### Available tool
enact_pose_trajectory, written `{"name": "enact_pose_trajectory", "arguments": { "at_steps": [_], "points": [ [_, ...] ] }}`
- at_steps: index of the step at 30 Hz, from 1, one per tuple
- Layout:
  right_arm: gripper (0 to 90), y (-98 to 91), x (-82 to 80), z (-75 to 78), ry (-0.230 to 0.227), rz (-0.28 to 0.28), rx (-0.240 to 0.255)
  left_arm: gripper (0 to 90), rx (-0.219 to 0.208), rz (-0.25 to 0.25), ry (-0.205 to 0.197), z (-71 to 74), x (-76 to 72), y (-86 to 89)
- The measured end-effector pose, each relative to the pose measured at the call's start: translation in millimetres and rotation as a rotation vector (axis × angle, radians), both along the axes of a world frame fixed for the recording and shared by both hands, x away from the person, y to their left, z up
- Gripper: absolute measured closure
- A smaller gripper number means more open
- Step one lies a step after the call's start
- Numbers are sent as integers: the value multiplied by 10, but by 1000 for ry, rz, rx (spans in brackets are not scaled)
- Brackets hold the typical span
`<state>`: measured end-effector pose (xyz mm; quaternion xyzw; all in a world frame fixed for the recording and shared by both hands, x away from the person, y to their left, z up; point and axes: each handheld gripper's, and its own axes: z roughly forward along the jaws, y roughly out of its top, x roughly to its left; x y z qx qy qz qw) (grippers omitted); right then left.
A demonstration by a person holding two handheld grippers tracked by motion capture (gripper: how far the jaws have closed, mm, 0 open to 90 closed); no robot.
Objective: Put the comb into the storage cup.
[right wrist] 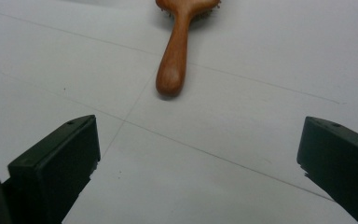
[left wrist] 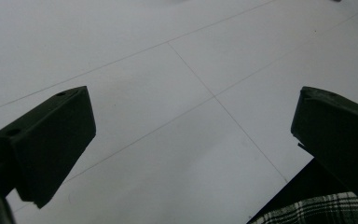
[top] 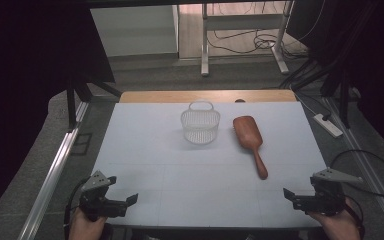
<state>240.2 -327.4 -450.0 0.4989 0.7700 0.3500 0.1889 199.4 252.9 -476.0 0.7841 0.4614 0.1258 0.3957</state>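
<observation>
The wooden hairbrush [top: 250, 140] is lying flat on the white counter [top: 145, 160], just right of the white mesh basket [top: 200, 124], bearing no readable writing. Both the left tongs [top: 125, 202] and right tongs [top: 291, 196] are resting spread wide and empty, nearer the person than the basket.

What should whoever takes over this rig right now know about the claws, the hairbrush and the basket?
Left claw: open, holding nothing, low at the near left corner of the table.
Right claw: open, holding nothing, at the near right edge, facing the brush handle.
Wooden hairbrush: lies flat right of centre, bristles down, handle end toward the right claw.
White mesh basket: upright beside the brush head, on its left, apart from it, looks empty.
Done: nothing grasped so far.
Left: probably pick up the brush by its handle with the right claw; the basket looks the likely place for it.
</observation>
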Motion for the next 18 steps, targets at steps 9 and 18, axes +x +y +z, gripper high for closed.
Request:
{"name": "enact_pose_trajectory", "arguments": {
  "at_steps": [9,18],
  "points": [
    [0,9,33,-7,25,19,8,0,-10,27,-18,4,-29,44],
    [0,35,43,-12,27,27,-15,0,-12,8,6,-7,-10,43]
  ]
}}
